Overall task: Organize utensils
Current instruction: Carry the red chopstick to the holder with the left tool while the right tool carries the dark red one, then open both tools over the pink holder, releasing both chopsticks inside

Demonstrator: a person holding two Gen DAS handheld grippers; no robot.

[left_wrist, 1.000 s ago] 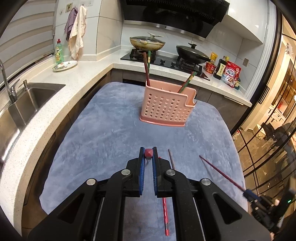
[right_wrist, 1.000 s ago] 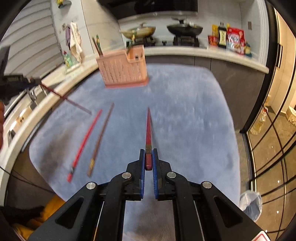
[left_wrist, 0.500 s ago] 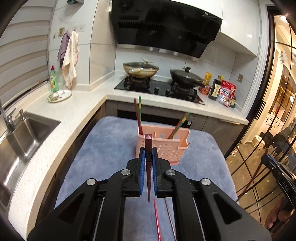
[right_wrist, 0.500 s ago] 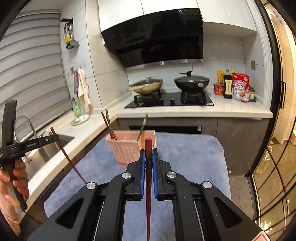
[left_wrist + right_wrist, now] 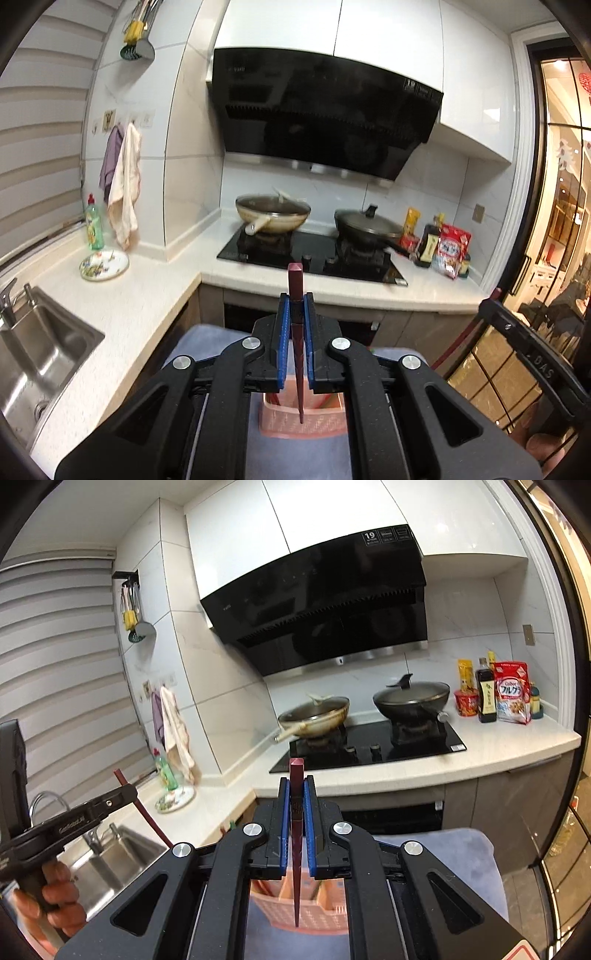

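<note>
Above the pink utensil basket [image 5: 303, 421], which sits on a blue-grey mat [image 5: 461, 853], both grippers hang w/ a chopstick each. Left gripper [image 5: 296, 317]: jaws narrow, clamped on a dark red chopstick [image 5: 295, 280], thick end up, thin tip pointing down at the basket's open top. Right gripper [image 5: 296, 801]: same, pinched tight on its own dark red chopstick [image 5: 296, 771], tip down over the basket rim. The basket already has other sticks in it, seen partly behind the fingers. Beyond the basket: counter [image 5: 147, 295] w/ hob [image 5: 314, 254] and two pans. Left of the basket: sink [image 5: 40, 354]. A person's hand [image 5: 51, 897] grips the left tool's handle, left of the basket in the right wrist view.
</note>
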